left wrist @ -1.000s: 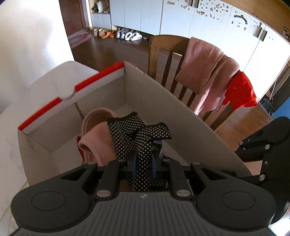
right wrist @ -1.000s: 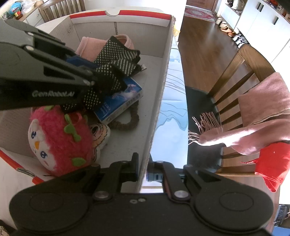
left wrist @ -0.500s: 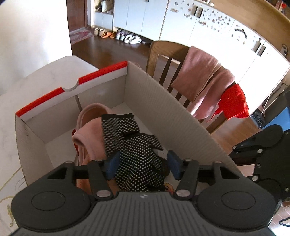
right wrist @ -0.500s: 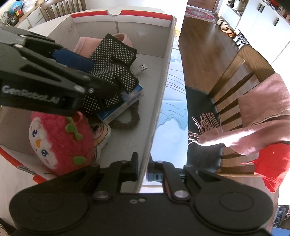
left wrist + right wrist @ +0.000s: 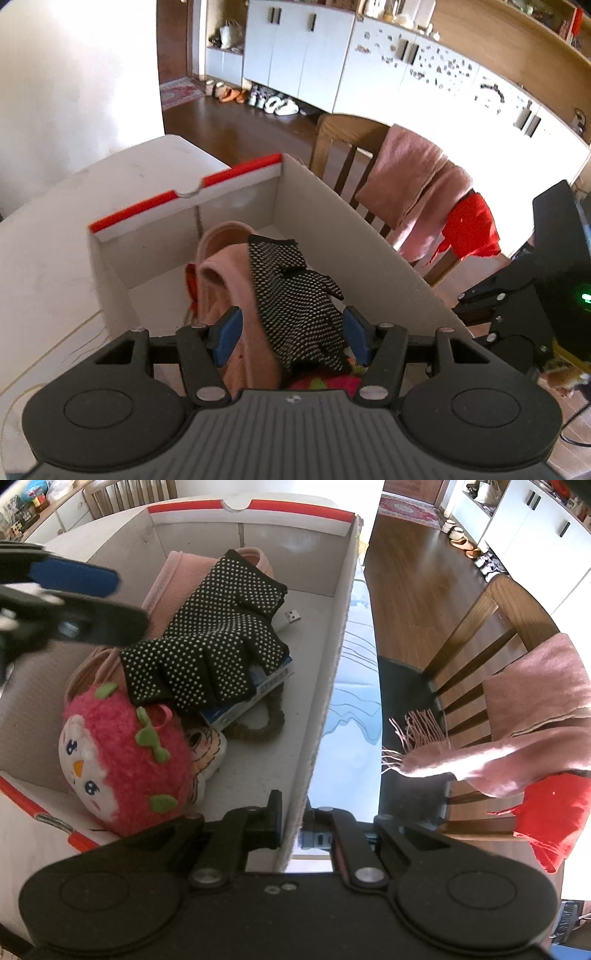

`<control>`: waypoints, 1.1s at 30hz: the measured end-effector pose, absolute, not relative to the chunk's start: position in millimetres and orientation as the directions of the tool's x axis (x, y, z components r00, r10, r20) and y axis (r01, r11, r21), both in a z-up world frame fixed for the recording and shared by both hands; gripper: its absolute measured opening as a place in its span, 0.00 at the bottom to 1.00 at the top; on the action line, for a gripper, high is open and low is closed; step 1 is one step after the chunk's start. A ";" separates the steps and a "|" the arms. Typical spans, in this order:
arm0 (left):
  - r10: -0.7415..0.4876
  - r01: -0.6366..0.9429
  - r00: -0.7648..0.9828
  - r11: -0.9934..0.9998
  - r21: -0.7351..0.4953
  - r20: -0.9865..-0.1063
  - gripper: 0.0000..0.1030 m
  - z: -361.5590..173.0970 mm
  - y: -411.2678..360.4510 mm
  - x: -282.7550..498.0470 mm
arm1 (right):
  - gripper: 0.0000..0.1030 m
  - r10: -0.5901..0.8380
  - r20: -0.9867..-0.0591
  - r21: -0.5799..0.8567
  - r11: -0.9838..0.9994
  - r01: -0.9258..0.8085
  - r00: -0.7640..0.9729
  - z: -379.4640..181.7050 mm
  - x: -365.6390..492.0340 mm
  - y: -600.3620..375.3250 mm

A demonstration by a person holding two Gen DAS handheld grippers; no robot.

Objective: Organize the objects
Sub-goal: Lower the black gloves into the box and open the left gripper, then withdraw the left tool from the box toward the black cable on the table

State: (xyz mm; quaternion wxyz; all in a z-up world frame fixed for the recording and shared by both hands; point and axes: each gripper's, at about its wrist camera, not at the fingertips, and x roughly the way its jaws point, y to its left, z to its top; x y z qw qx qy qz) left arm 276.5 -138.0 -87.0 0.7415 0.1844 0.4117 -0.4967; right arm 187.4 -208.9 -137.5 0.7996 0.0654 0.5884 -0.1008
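Your right tongs [image 5: 291, 827] were pinching the near end of the box [image 5: 334, 657] side wall, one finger inside, one outside, steadying it. Your left tongs [image 5: 291, 332] were spread wide above the box, blue pads [image 5: 227, 330] clear of everything, nothing held.

Just ahead of the left tongs, between and below the pads, the black dotted glove [image 5: 295, 295] lay inside the box, draped over a pink slipper [image 5: 221, 280] and partly covering a blue packet [image 5: 258, 690]. Nearer your right tongs sat the pink plush toy [image 5: 122, 757], with a brown hair tie [image 5: 258, 731] beside it. Past the glove, a white USB plug [image 5: 290, 618] lay on the box floor.

My read: the glove was placed, not gripped. It looked light, limp and grippy from the dots; if you re-take it, pinch the cuff or bunch the palm, since a fingertip hold would let it dangle and snag on the wall. The plush was soft and bulky, so squeeze its body. The box wall was thin cardboard and would flex under your right pinch.

Beyond the box: pale surface [image 5: 55, 258], then a wooden chair [image 5: 343, 140] with a pink scarf [image 5: 410, 177] and red cloth [image 5: 472, 229] on it.
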 end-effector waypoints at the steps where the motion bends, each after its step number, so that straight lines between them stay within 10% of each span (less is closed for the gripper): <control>1: -0.590 0.885 0.175 0.445 -0.137 -0.788 0.57 -83.1 -132.7 276.7 | 0.06 -0.086 -0.954 -0.016 0.971 0.238 0.287 -137.7 187.5 -208.5; 33: -0.450 0.594 0.495 0.800 -0.089 -0.743 0.76 -42.4 124.0 300.8 | 0.05 -0.104 -0.954 -0.032 0.968 0.247 0.282 -133.7 184.6 -203.8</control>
